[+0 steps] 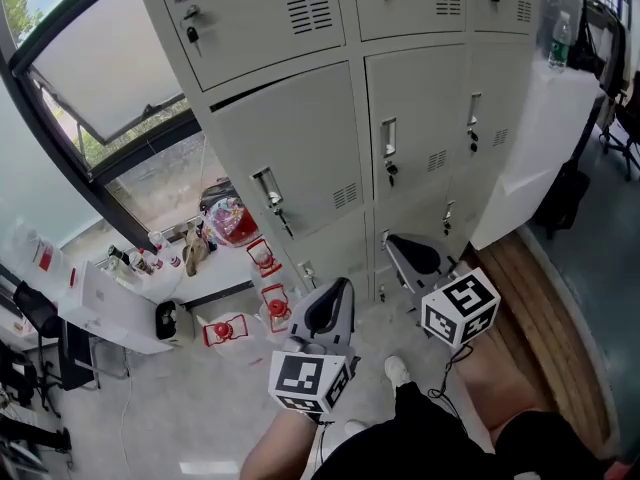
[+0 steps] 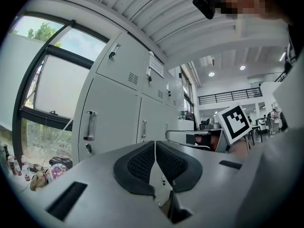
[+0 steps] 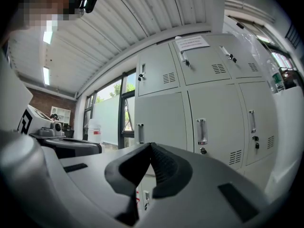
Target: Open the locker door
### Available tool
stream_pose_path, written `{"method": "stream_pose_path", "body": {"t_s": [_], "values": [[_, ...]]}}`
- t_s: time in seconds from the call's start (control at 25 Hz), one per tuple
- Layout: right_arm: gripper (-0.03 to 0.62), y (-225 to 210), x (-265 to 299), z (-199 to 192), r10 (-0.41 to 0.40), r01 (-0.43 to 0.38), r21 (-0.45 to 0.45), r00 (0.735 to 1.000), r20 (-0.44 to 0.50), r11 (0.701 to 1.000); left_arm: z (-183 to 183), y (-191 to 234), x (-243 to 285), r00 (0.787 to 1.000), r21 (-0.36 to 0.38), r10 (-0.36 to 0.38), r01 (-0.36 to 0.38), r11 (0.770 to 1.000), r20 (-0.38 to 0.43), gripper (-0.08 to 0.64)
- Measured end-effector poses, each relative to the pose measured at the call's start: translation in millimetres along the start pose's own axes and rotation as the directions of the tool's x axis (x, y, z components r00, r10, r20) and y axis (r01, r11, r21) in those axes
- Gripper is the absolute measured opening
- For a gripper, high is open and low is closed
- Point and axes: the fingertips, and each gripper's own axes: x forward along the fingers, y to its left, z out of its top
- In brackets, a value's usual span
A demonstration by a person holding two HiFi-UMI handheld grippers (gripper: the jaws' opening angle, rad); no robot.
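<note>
A bank of grey lockers (image 1: 400, 98) fills the head view. The left-column door (image 1: 290, 148) has a vertical handle (image 1: 268, 190) with a key under it, and a dark gap runs along its top edge. The middle door (image 1: 415, 118) carries its own handle (image 1: 388, 138). My left gripper (image 1: 333, 286) is shut and empty, held low in front of the bottom lockers, apart from any door. My right gripper (image 1: 397, 240) is beside it, also shut on nothing. Both sets of pads meet in the left gripper view (image 2: 155, 144) and the right gripper view (image 3: 151, 146), with locker handles (image 2: 90, 126) (image 3: 202, 131) well beyond them.
A tilted window (image 1: 90, 78) is at the left. Red-and-white objects (image 1: 265, 258), a bag (image 1: 230, 218), bottles and a white box (image 1: 110, 308) lie on the floor by the lockers. A white counter (image 1: 540, 138) with a bottle (image 1: 560, 40) stands at the right, beside a wooden floor strip (image 1: 540, 308).
</note>
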Motion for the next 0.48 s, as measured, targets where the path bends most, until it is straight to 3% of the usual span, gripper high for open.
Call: {"method": "stream_pose_path", "body": {"t_s": [0.48], "values": [[0.054,-72,42,1,-0.033,0.033,0.007,0.999,-0.002,0.999,-3,10,72,1.0,-0.011,-0.017,0.017,1.0,0.005,0.023]]}}
